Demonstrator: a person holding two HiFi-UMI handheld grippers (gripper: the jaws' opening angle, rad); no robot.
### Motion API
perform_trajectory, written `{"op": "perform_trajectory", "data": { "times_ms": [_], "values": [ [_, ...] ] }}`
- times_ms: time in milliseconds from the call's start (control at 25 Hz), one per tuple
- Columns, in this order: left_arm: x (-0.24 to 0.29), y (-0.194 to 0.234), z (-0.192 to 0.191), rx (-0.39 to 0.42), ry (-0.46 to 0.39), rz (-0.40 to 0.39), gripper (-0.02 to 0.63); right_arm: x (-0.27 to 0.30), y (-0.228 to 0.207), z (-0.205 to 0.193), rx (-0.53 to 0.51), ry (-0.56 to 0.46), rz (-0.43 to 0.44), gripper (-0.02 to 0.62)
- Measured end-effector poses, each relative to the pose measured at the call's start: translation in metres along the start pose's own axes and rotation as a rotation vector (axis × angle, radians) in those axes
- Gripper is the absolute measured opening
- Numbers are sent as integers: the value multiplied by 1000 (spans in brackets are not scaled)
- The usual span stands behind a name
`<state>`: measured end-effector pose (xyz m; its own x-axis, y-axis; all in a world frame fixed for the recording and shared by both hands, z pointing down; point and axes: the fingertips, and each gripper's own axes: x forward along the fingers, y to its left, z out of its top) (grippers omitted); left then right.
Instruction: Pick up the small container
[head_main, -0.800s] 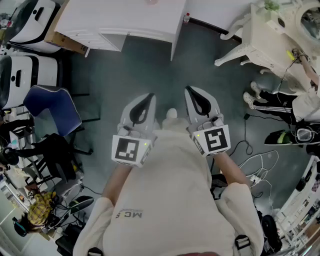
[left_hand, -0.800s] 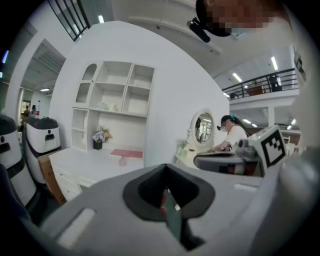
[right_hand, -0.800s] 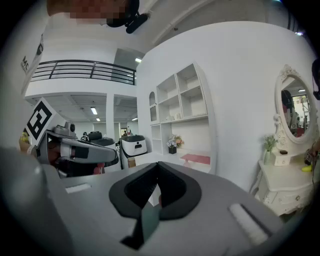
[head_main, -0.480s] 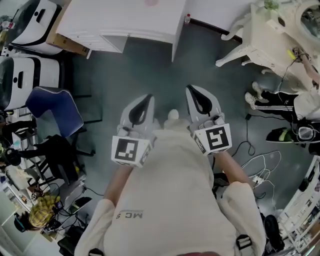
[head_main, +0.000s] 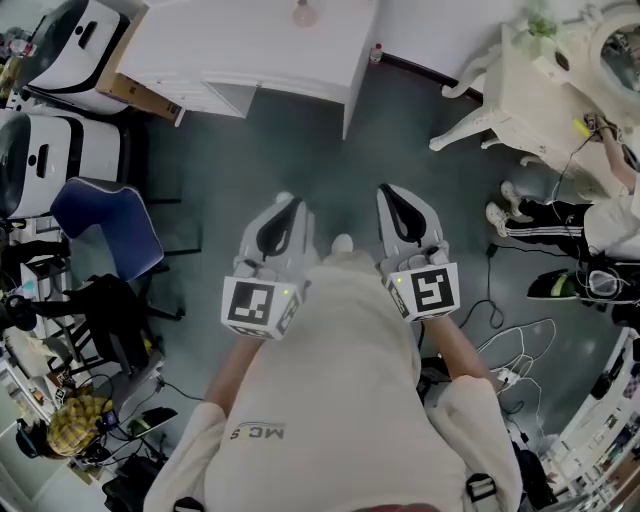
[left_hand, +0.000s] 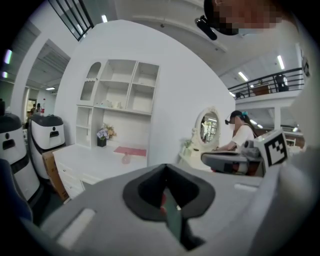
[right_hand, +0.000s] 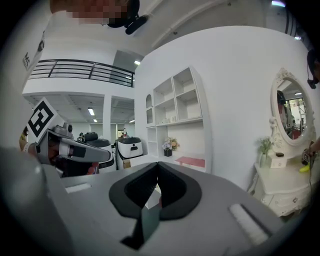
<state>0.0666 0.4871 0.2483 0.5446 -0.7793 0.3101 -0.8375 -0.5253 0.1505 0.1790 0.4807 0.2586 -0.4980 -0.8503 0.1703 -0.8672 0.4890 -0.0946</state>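
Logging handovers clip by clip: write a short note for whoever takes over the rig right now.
Left tool: jaws together, nothing between them, held in front of the chest.
Right tool: jaws together, empty, level with the left one.
Small container: pinkish, standing on the white desk ahead, across the floor from both tools.
Done: nothing yet; the container is untouched.
Left: go up to the desk, open one tool, close it on the container, lift.
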Motion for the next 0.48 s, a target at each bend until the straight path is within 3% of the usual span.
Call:
{"op": "perform_trajectory", "data": {
  "times_ms": [240,480],
  "values": [
    [29,48,6,-25,16,13,0,49,-2,0,9,14,1,-5],
    [79,129,15,-125,36,2,0,137,-1,24,-7,-20,46,-5]
  ]
}}
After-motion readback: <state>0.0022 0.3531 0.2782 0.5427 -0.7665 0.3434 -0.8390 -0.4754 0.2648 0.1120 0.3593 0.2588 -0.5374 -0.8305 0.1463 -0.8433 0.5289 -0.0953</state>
